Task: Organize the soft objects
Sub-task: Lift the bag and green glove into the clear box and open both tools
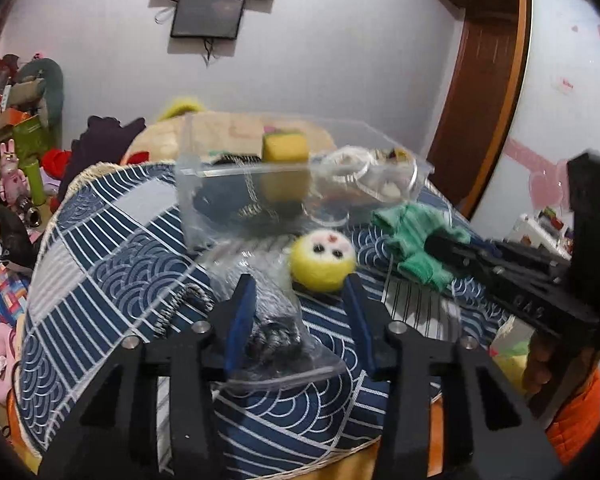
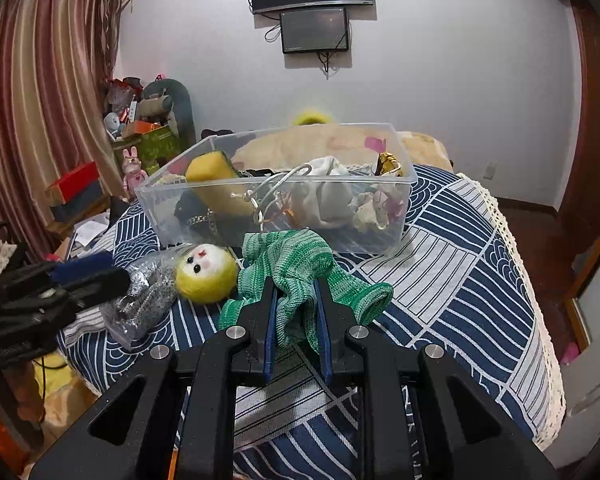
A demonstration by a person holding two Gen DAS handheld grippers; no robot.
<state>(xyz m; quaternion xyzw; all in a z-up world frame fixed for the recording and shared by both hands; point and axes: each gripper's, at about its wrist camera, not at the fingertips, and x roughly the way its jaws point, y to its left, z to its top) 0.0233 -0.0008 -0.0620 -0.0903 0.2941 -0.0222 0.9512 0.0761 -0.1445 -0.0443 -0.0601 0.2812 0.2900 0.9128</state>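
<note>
A bedroom table under a navy wave-patterned cloth (image 2: 440, 248), with soft things laid near a clear bin.

The right gripper (image 2: 296, 292) has its blue-padded fingers (image 2: 271, 320) clenched on a green knitted glove (image 2: 300, 264), which lies on the cloth just in front of the bin. The left gripper (image 1: 298, 292) is spread wide, its fingers (image 1: 242, 312) straddling a clear plastic bag (image 1: 268, 308) of silvery material. A yellow felt face ball (image 1: 323, 260) sits between bag and glove, touching the bag. Farther back, the clear plastic bin (image 2: 400, 200) holds a yellow sponge (image 2: 214, 172), a white drawstring pouch (image 2: 328, 188) and other small things.
</note>
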